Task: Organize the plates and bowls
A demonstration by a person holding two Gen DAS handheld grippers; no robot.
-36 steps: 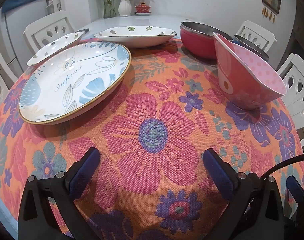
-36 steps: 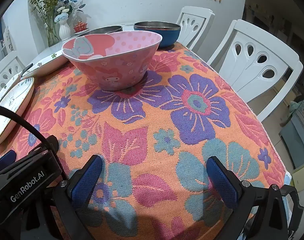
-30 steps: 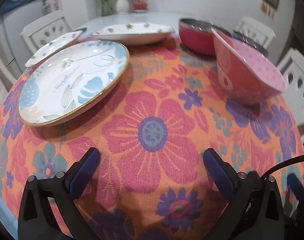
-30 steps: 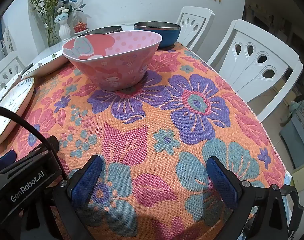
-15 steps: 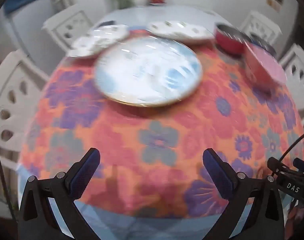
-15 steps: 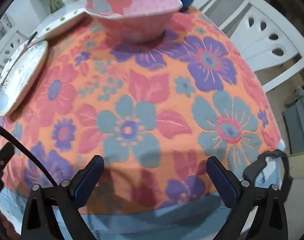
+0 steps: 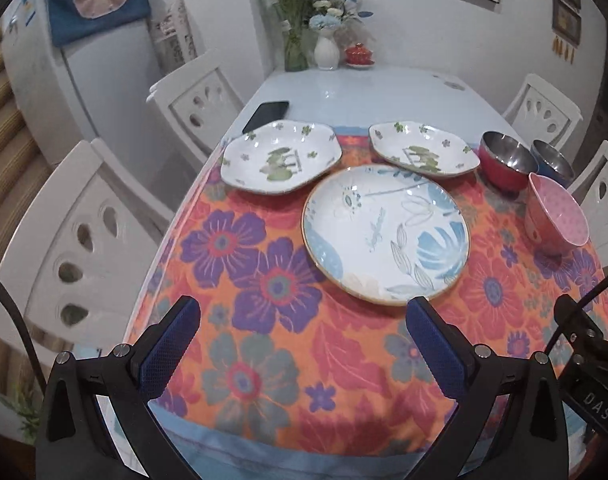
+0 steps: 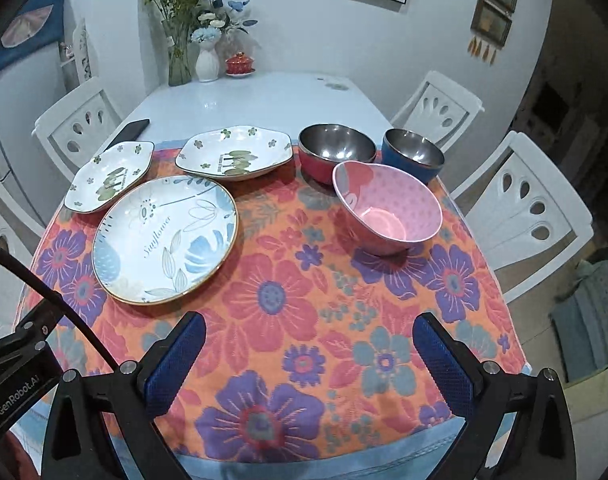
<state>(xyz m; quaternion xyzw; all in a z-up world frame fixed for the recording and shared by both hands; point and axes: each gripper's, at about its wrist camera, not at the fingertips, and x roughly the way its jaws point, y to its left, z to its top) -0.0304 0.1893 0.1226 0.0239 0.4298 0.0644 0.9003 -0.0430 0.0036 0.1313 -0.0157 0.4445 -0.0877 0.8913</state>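
Note:
A large round plate (image 7: 385, 234) (image 8: 164, 238) with blue leaves lies on the floral tablecloth (image 7: 280, 288) (image 8: 304, 300). Behind it sit two white hexagonal dishes, one at left (image 7: 280, 157) (image 8: 108, 176) and one at right (image 7: 421, 153) (image 8: 235, 153). At the right stand a pink bowl (image 7: 556, 213) (image 8: 387, 206), a red steel bowl (image 7: 507, 160) (image 8: 335, 152) and a blue steel bowl (image 7: 552, 161) (image 8: 413, 153). My left gripper (image 7: 304, 334) and right gripper (image 8: 309, 346) hover open above the near table edge, holding nothing.
White chairs (image 7: 76, 236) (image 8: 531, 200) ring the table. A black phone (image 7: 266, 115) (image 8: 131, 129) lies on the bare white tabletop (image 8: 260, 98) behind the dishes. Vases with flowers (image 8: 206, 54) and a small red lidded cup (image 8: 240, 65) stand at the far end.
Both grippers have pulled back and risen from close over the cloth, so the whole table now shows. The dishes have not moved. Both stay open.

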